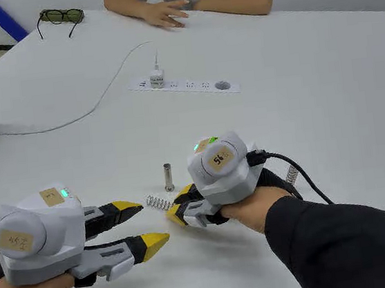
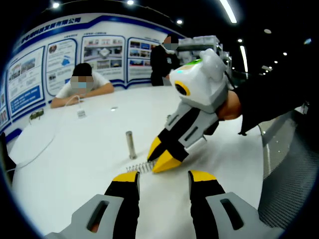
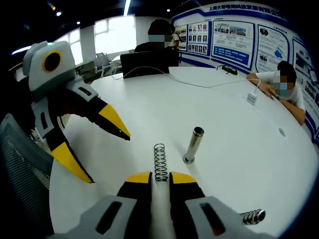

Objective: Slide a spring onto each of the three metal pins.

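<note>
The spring (image 1: 159, 202) lies flat on the white bench (image 1: 311, 89), just beside the one upright metal pin (image 1: 168, 176) and a little in front of it. The right gripper (image 3: 160, 179) has its fingers drawn close around the coil's near end. From the right gripper view I can't quite say whether they are pinching it or only bracketing it. The left gripper (image 1: 146, 222) hovers nearby with fingers spread wide, holding nothing.

That coil looks light, thin and bouncy. It would probably roll or squirt out of a hard squeeze, so a gentle hold across a few turns near one end seems best, leaving the far end open for the pin. The pin looks free-standing and may topple if bumped.

A second spring (image 3: 252, 216) rests on the bench by the right hand. A power strip (image 1: 184, 85), a pair of glasses (image 1: 61, 16) and a seated person's hands (image 1: 167, 13) are well apart. Nothing blocks the path except the left gripper's own fingers.
</note>
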### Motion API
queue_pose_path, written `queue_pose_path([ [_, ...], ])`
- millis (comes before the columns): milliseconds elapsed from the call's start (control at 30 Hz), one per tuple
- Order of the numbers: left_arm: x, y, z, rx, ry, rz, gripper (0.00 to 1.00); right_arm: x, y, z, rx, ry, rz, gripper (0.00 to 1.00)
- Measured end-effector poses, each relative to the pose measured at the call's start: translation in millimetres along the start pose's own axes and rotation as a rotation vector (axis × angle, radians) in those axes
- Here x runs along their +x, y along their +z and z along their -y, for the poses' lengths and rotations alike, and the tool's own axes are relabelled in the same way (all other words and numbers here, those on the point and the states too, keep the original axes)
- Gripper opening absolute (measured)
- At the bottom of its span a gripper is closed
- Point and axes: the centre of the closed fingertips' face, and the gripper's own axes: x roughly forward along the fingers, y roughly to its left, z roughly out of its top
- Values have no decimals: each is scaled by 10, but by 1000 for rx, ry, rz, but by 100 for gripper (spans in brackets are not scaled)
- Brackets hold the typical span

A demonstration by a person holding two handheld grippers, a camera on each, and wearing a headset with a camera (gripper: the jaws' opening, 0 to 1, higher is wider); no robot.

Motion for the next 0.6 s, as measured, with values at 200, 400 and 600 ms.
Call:
queue_pose_path([
  [200,-17,-16,-16,-1,5,-3,40,-4,-11,-1,0,2,-3,12],
  [400,-14,-10,-10,4,6,-3,40,-79,-36,-40,-10,16,-19,11],
  [600,8,5,26,25,-5,-10,40,-201,-50,-80,-35,30,-39,11],
])
